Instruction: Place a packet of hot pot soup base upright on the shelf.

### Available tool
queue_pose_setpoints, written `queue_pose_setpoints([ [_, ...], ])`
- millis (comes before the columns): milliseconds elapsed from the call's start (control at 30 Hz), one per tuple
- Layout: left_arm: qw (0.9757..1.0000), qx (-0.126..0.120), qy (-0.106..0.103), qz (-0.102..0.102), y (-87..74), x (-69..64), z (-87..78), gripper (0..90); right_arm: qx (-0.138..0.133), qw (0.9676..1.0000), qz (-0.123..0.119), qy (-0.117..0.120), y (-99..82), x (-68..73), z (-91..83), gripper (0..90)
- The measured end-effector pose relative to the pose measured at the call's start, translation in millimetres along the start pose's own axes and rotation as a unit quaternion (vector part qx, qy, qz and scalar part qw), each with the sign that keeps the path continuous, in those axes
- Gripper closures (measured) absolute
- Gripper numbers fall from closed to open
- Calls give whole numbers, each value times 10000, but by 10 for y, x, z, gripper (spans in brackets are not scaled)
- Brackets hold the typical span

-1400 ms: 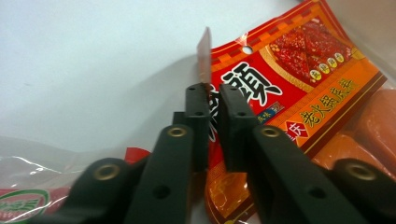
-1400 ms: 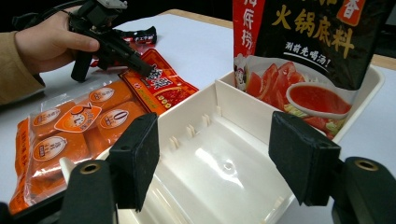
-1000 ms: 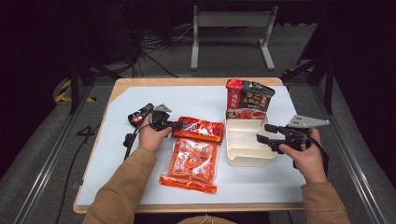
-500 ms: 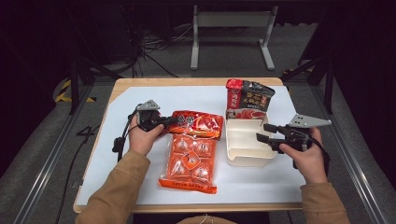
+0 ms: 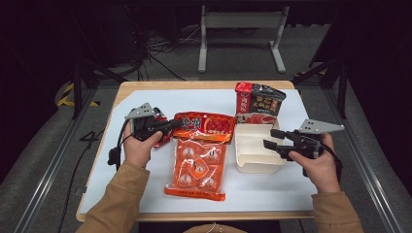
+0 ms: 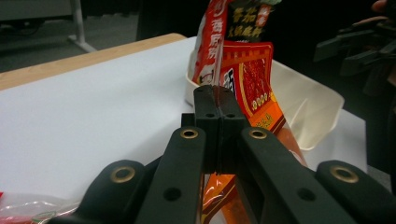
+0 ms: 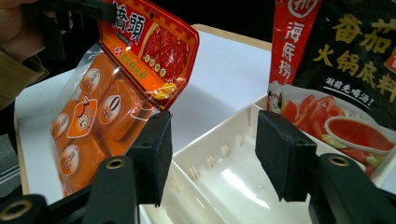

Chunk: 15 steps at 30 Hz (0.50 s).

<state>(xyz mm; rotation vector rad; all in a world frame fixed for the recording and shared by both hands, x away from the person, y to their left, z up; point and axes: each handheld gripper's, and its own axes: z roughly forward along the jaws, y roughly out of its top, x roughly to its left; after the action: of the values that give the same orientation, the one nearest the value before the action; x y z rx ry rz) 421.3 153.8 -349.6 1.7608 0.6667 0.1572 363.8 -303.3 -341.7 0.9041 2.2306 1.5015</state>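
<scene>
Currently | left gripper (image 5: 180, 124) clamps orange pouch (image 5: 199, 162) for tray (image 5: 255, 166) loading | right gripper (image 5: 270, 138) open, we steady tray.

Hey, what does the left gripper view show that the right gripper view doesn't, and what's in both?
Left gripper view alone: its own claw shut on the top edge of the orange seasoning packet, and the wooden table edge.

Right gripper view alone: its own claw with jaws apart over the white tray, nothing between them, and the round labelled blocks inside the packet.

Both: the packet, the tray and the tomato soup-base pouch leaning in the tray.
</scene>
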Motion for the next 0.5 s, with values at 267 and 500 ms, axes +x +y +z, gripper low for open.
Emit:
queue_pose_setpoints([
  [267,9997,-84,-113,213,47,-118,-112,900,-16,10000,-35,82,32,65,-4,452],
  [500,9989,-196,-281,330,51,-192,-232,900,-24,9999,-106,100,53,117,13,426],
])
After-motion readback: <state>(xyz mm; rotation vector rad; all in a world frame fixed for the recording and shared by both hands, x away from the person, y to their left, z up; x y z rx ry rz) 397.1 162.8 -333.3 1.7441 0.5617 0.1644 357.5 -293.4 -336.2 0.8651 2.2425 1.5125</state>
